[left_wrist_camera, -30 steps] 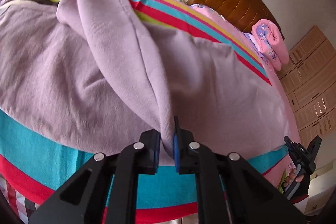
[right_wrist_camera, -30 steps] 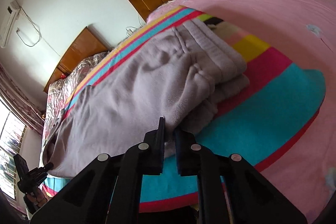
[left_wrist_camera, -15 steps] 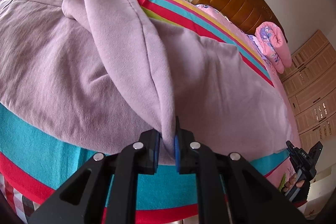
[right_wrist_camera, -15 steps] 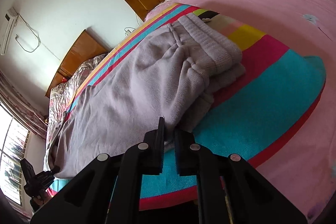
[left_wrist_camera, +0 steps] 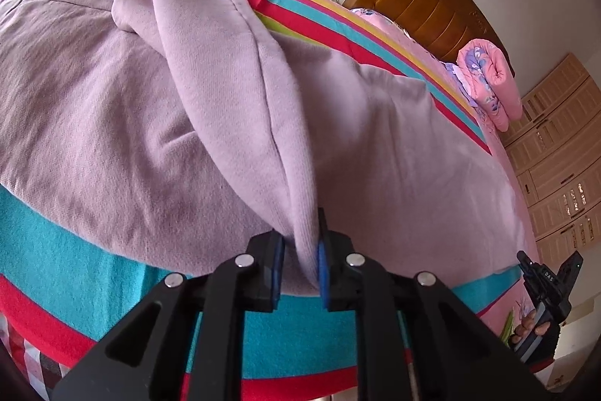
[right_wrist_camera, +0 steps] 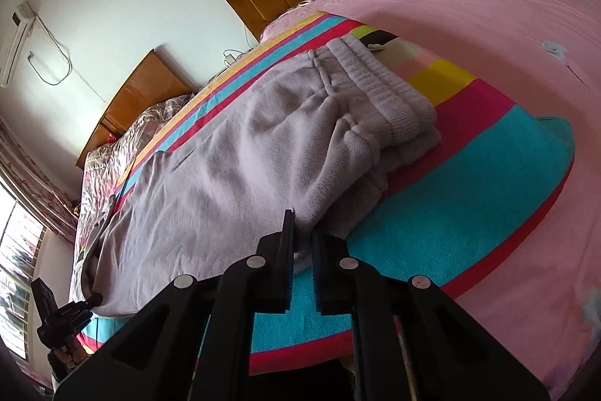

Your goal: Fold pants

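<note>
Lilac sweatpants lie spread on a striped blanket on the bed. My left gripper is shut on a pant leg hem, lifted into a ridge running away from me. In the right wrist view the pants show their ribbed waistband folded at the right. My right gripper is shut on the near waist-end edge of the pants. Each gripper shows small in the other's view: the right one and the left one.
The striped blanket lies over a pink bedsheet. A rolled pink quilt sits by the wooden headboard. Wardrobe doors stand at the right. A second bed with a shiny cover is at the left.
My left gripper has lifted the hem a little and drawn it toward me; the ridge of cloth stands taller. My right gripper has kept hold and shifted slightly.
</note>
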Available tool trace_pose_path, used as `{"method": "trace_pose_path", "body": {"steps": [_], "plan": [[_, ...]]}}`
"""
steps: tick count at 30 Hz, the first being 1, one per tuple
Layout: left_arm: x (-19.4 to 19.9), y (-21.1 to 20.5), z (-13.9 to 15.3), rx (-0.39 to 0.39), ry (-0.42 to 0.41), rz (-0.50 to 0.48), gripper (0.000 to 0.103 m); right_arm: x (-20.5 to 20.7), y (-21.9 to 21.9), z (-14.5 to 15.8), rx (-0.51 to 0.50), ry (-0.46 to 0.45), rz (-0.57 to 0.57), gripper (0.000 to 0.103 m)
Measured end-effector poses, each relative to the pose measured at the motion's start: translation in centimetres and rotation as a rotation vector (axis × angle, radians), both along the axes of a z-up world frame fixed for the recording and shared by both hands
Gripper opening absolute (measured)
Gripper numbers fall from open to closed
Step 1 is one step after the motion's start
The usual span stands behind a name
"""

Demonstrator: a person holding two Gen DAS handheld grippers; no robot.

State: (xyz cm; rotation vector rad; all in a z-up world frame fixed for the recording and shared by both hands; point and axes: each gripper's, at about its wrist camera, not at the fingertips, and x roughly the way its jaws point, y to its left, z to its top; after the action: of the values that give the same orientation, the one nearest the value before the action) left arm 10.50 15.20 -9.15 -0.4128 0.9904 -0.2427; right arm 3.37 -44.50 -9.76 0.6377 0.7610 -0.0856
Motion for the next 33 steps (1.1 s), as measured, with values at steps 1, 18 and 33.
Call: {"method": "trace_pose_path", "body": {"steps": [1, 18, 33], "plan": [[-0.1, -0.1, 0.0, 0.005, 0.000, -0.001, 0.017, -0.1, 0.0, -0.1, 0.005, 0.011, -0.009, 0.011], [-1.6, 1.6, 2.9, 0.065, -0.094, 0.095, 0.064, 5.2, 20.3, 1.0, -0.468, 0.032, 0.491, 0.068], [15.3, -26.0, 3.6, 0.096, -0.125, -0.536, 0.080, 13.6, 12.2, 4.3, -0.542, 0.079, 0.370, 0.069]]}}
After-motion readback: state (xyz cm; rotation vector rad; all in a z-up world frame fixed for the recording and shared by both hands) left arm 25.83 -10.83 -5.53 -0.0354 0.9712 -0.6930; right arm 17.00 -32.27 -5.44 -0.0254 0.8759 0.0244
